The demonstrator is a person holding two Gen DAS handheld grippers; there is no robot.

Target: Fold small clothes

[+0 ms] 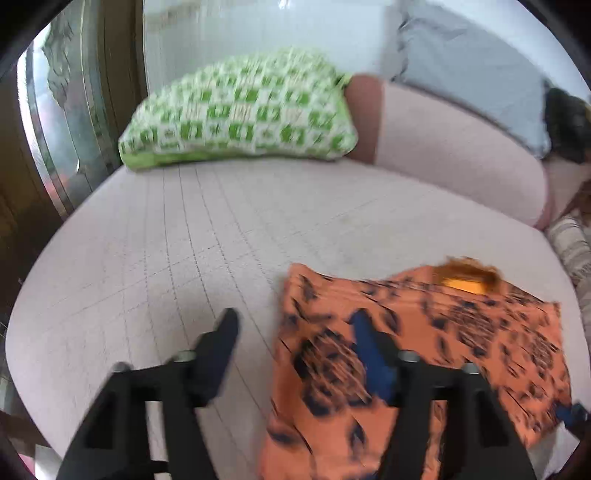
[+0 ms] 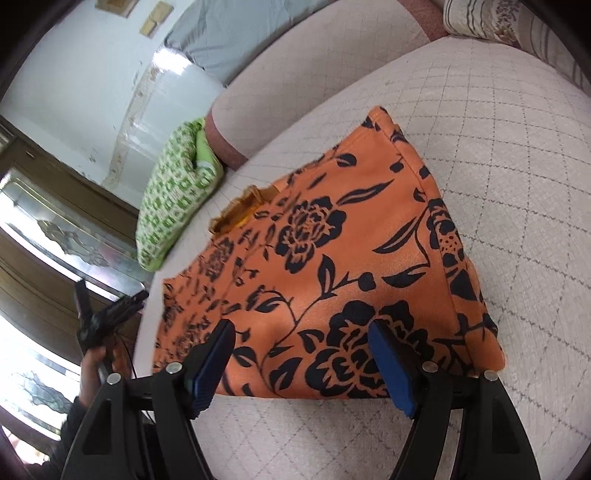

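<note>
An orange garment with a dark floral print lies folded flat in a rough rectangle on the pale quilted sofa seat. A frayed orange label patch pokes out at its far edge. My left gripper is open, one finger over the bare seat and the other over the garment's left edge, pinching nothing. The right wrist view shows it off the seat's left side, held by a hand. My right gripper is open above the garment's near edge, its blue pads clear of the cloth.
A green-and-white patterned cushion leans at the seat's far left against the sofa back. A grey cloth drapes over the back. A striped cushion sits at the right. A wooden glazed door stands left.
</note>
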